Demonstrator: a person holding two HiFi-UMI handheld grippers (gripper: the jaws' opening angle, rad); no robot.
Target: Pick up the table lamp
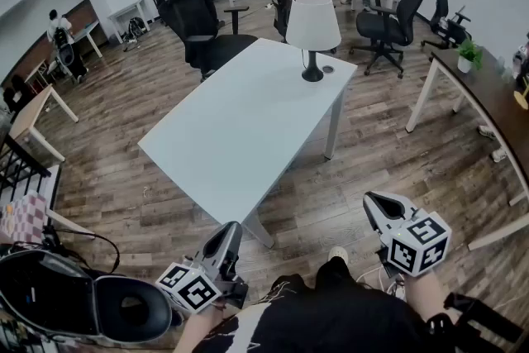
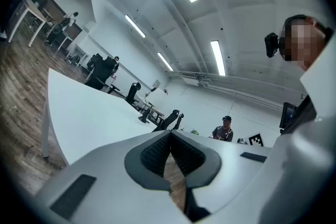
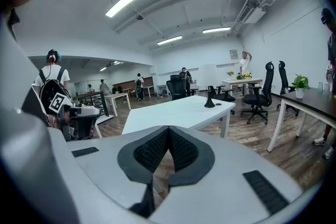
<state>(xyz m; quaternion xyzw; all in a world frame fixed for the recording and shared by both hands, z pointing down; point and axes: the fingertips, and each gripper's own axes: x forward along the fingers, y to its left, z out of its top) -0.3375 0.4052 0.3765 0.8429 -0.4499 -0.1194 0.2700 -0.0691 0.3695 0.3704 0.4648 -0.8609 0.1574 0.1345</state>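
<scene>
Both grippers are held low at the near edge of the scene. Left gripper [image 1: 230, 231] has its jaws closed with nothing in them. Right gripper [image 1: 374, 202] is the same: pads together, empty.

The near end of the white table [image 1: 231, 136] sits just ahead of them and the top looks bare on this side. The table lamp [image 1: 312, 33] stands upright at the far end, toward the far right corner and well apart from both grippers. Office chairs [image 1: 387, 16] stand beyond it.

Risks as I read it:
- Jaws need to open before contact. Arriving closed just shoves the lamp.
- The lamp is close to the far edge, so a push from the near side could send it off the table.
- It looks top-heavy. A low or off-centre grip on the stem lets it swing or tip.
- Clamping the shade likely dents it or slips.
- I can't see a cord. A hidden one could snag on the lift.

Lamp look: a wide white tapered shade [image 1: 312, 21], a thin dark stem [image 1: 312, 60] and a small round black base [image 1: 312, 77]. The stem is the only sensible grab point.
</scene>
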